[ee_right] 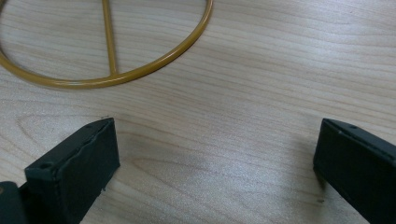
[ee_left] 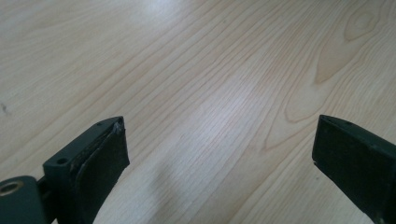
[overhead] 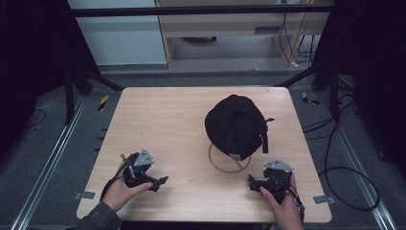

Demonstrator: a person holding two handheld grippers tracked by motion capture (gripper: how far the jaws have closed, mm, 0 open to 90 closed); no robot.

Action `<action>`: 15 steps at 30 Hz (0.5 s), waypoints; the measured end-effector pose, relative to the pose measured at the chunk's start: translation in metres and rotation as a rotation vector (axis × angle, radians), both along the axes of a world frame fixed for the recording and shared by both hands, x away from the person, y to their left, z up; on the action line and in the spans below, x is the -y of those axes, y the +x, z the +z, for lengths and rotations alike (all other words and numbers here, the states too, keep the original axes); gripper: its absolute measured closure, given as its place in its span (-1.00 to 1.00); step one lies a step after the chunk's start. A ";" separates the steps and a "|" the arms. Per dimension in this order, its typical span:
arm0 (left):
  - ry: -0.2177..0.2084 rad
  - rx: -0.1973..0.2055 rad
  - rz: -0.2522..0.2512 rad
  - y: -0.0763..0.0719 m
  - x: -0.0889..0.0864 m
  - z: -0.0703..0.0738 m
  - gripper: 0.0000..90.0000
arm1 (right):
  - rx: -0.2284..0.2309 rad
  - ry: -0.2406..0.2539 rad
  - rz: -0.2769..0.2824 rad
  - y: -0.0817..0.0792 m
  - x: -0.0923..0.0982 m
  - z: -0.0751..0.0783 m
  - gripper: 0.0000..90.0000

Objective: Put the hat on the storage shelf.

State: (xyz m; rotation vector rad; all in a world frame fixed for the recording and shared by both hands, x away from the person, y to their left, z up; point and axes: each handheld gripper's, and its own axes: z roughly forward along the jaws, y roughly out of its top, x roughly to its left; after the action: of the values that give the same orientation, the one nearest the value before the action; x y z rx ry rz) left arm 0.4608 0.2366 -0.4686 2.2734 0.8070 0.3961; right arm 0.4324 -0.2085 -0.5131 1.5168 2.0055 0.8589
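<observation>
A black cap sits on a stand with a round yellow wire base at the right middle of the wooden table. My left gripper rests near the front left, open, with bare wood between its jaws. My right gripper lies at the front right, just in front of the stand, open and holding nothing. In the right gripper view the yellow ring with a straight cross wire lies just beyond the jaws.
The table's edges drop to grey floor with metal rails on both sides. Black cables coil on the floor at right. A cabinet stands beyond the far edge.
</observation>
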 end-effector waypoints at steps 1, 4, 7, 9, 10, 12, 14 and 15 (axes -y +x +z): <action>0.001 -0.006 0.008 0.000 -0.003 -0.002 -0.93 | 0.001 -0.001 0.001 0.000 0.000 0.000 -0.99; 0.003 -0.014 0.027 0.003 -0.011 -0.007 -0.93 | 0.000 0.001 0.000 0.000 0.000 0.000 -0.99; -0.001 -0.021 0.057 0.006 -0.020 -0.012 -0.93 | 0.000 0.000 0.000 0.000 0.000 0.000 -0.99; 0.001 -0.027 0.075 0.009 -0.026 -0.017 -0.93 | 0.000 0.000 0.000 0.000 0.000 0.000 -0.99; -0.001 -0.032 0.084 0.009 -0.027 -0.019 -0.93 | 0.001 0.000 0.001 0.000 0.000 0.000 -0.99; -0.010 -0.044 0.096 0.011 -0.031 -0.023 -0.92 | 0.001 0.000 0.001 0.000 0.000 0.000 -0.99; -0.009 -0.047 0.106 0.012 -0.035 -0.027 -0.93 | 0.000 0.000 0.000 0.000 0.000 0.000 -0.99; -0.015 -0.051 0.111 0.013 -0.036 -0.029 -0.92 | 0.000 0.000 0.000 0.000 0.000 0.000 -0.99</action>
State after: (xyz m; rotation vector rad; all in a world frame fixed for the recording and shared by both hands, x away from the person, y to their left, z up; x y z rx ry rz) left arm 0.4737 0.2726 -0.4981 2.2395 0.9622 0.3823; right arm 0.4324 -0.2086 -0.5132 1.5162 2.0057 0.8590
